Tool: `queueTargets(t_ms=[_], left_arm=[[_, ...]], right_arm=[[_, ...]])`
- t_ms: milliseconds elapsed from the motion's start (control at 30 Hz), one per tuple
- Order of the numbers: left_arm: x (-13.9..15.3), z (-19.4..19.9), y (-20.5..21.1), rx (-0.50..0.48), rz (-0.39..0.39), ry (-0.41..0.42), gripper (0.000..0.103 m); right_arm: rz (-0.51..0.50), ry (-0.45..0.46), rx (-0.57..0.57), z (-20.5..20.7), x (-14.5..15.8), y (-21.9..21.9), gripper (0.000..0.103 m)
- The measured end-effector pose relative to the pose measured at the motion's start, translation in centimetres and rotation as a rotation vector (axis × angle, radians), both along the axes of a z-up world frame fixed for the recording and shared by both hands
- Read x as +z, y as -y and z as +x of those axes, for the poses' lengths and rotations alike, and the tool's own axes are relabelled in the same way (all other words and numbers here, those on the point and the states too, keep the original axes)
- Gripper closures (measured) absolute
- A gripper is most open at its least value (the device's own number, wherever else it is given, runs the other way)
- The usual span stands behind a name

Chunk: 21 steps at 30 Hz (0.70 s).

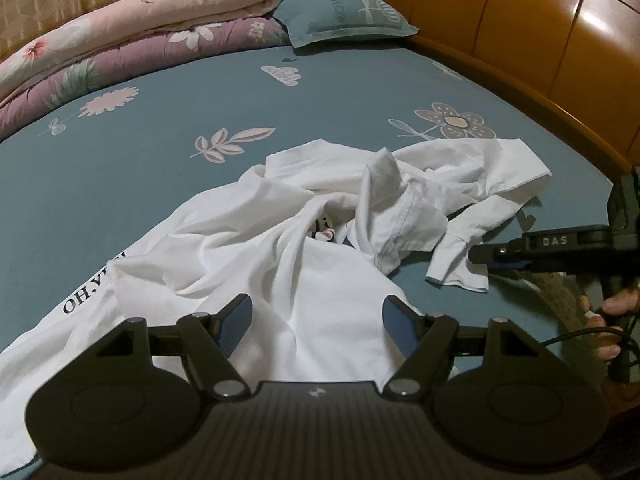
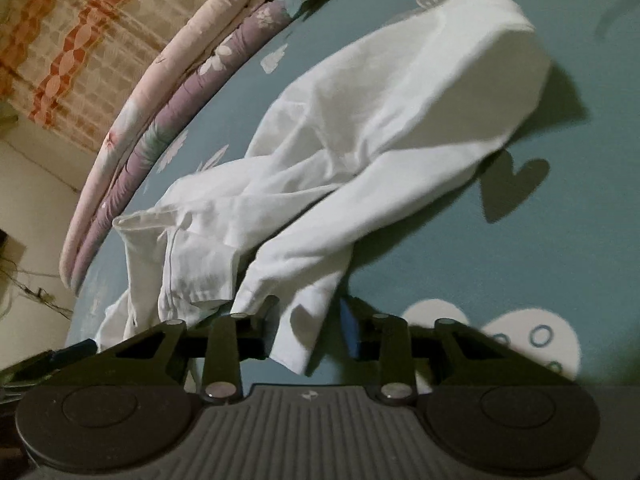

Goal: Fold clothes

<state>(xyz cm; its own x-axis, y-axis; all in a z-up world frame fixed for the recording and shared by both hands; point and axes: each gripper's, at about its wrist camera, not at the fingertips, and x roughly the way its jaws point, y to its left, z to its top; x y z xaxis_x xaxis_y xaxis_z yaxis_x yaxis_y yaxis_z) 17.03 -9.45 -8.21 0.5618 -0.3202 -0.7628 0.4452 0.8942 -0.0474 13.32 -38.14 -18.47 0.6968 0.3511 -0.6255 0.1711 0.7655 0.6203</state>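
A crumpled white T-shirt (image 1: 248, 248) lies on the teal flowered bed sheet (image 1: 168, 92), with black lettering near its left hem. My left gripper (image 1: 318, 316) hovers open over the shirt's near part, and cloth lies under and between its blue pads (image 1: 236, 322). At the right, my right gripper (image 1: 480, 255) reaches the short sleeve cuff (image 1: 456, 268). In the right wrist view the right gripper (image 2: 308, 314) is tilted and part-way open, with the sleeve cuff (image 2: 300, 336) lying between its fingers. The rest of the shirt (image 2: 360, 120) stretches away from it.
Folded pink and purple quilts (image 1: 120, 48) and a teal pillow (image 1: 344, 8) lie at the far side of the bed. An orange wooden headboard (image 1: 540, 40) runs along the right. A person's hand (image 1: 612, 308) and a black cable (image 1: 580, 334) are at the right edge.
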Motion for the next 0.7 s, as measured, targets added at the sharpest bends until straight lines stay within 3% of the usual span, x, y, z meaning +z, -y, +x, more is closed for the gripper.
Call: queueTargets(t_ms=[100,300,333,400,467,700], left_arm=[[0.1,-0.4,-0.1,-0.006,0.003,0.003,0.03],[0.0,-0.8,-0.5,-0.007,0.006,-0.002,0.03],[0.0,-0.8,-0.6,-0.003,0.005,-0.005,0.03],[-0.1,-1.0,-0.7,-0.006,0.006,-0.006,0.03],[0.1,-1.4,-0.7,-0.019,0.008,0.002,0.03],[0.4,-1.7,-1.5,-0.011,0.002,0.016,0.03]], right_arm=[[-0.005,0.001,-0.02,-0.3,0.3,-0.4,0.061],[0.096,0.007,-0.055,-0.4,-0.7,-0.6,0.066],[0.122,0.013,-0.069,0.0,-0.9,0.0,0.073],[0.163,0.004,-0.101,1.0,-1.7,0.8,0.097],[0.222,-0.011,-0.129,0.8,-2.2,1.3,0.1],[0.035,-0.069,-0.122,-2.4,1.5,1.8,0.097]])
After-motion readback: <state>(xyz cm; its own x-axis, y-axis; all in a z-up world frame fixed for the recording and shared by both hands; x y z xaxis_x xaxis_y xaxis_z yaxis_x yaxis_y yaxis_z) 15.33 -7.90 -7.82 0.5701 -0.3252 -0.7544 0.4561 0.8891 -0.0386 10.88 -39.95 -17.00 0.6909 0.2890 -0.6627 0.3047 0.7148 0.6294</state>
